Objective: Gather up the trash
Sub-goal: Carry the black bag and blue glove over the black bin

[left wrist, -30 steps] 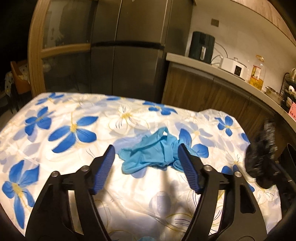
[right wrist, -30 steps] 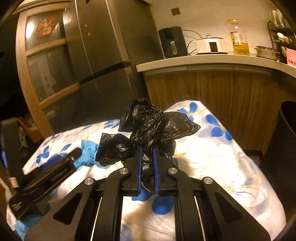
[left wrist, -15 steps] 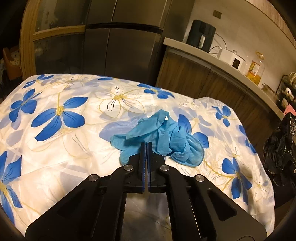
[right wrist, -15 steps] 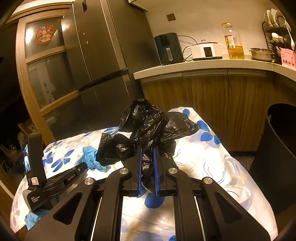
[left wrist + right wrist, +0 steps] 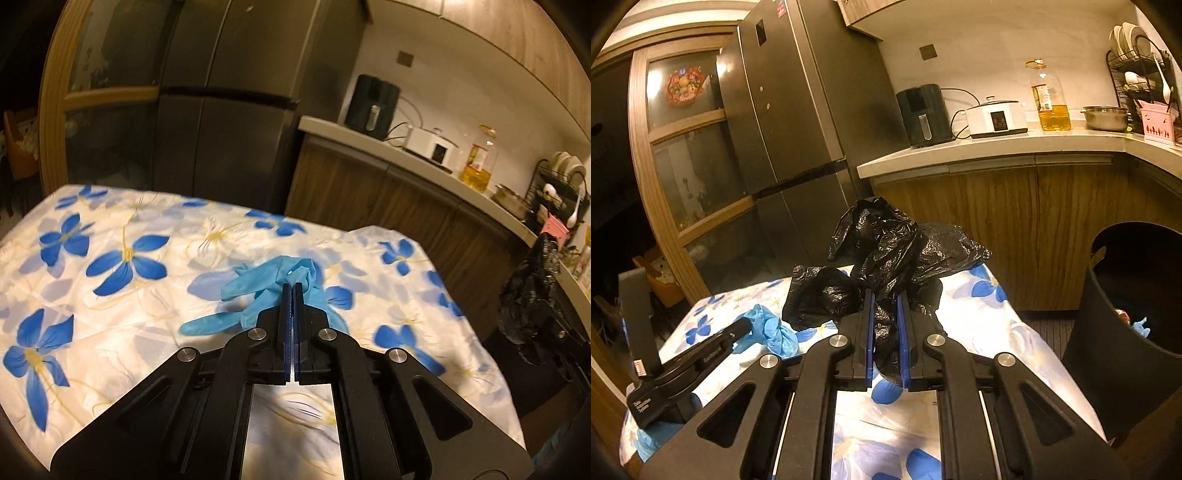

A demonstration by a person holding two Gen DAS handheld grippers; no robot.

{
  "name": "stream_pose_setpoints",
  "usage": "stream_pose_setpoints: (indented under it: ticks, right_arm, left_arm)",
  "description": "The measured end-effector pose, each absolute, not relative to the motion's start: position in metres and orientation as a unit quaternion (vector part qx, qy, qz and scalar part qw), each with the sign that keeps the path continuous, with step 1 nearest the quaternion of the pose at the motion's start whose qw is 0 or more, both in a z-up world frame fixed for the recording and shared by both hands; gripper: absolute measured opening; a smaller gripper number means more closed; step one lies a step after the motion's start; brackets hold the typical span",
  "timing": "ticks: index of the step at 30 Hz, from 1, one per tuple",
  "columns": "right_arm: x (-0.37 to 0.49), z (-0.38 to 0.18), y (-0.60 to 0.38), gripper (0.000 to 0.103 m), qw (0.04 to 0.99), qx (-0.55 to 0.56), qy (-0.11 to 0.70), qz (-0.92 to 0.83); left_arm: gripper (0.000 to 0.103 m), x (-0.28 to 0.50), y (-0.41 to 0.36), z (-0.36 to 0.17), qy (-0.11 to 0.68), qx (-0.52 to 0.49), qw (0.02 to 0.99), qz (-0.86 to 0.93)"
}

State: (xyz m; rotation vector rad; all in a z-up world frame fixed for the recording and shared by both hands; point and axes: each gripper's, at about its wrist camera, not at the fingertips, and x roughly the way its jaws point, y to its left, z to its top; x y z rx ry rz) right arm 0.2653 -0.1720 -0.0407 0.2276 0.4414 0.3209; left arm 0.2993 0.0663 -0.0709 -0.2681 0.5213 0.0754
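Both views are dim and warm amber. Glare marks the glass door at 10 o'clock. The tablecloth shows slight motion blur. Fisheye bending curves the countertop; corners vignette to black.

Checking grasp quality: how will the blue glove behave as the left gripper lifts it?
Likely floppy: the glove lies crumpled, fingers trailing on the tablecloth. Probably very light. The left gripper pinches only a fold, so it may stretch or slip.
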Motion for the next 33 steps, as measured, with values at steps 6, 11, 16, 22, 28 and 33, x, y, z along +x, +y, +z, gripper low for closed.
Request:
stream_pose_setpoints:
  ticks: [6, 11, 16, 22, 28, 33]
  right_arm:
    - [0.246, -0.027, -0.192, 0.012, 0.960, 0.117, 0.201, 0.154]
    - [0.232, -0.018, -0.217, 0.012, 0.964, 0.122, 0.189, 0.144]
    - [0.216, -0.009, -0.240, 0.012, 0.968, 0.125, 0.177, 0.128]
    - [0.201, 0.001, -0.277, 0.012, 0.973, 0.132, 0.158, 0.101]
    - [0.195, 0.003, -0.315, 0.012, 0.978, 0.136, 0.148, 0.062]
    - [0.197, 0.005, -0.348, 0.012, 0.979, 0.140, 0.143, 0.025]
  left_arm:
    - [0.000, 0.281, 0.035, -0.045, 0.235, -0.114, 0.965, 0.018]
    - [0.000, 0.270, 0.004, -0.028, 0.224, -0.101, 0.969, -0.004]
    - [0.000, 0.258, -0.035, -0.012, 0.211, -0.085, 0.973, -0.034]
    - [0.000, 0.250, -0.085, 0.005, 0.198, -0.061, 0.976, -0.073]
    - [0.000, 0.254, -0.138, 0.016, 0.190, -0.043, 0.974, -0.119]
    - [0.000, 0.265, -0.174, 0.021, 0.189, -0.050, 0.968, -0.157]
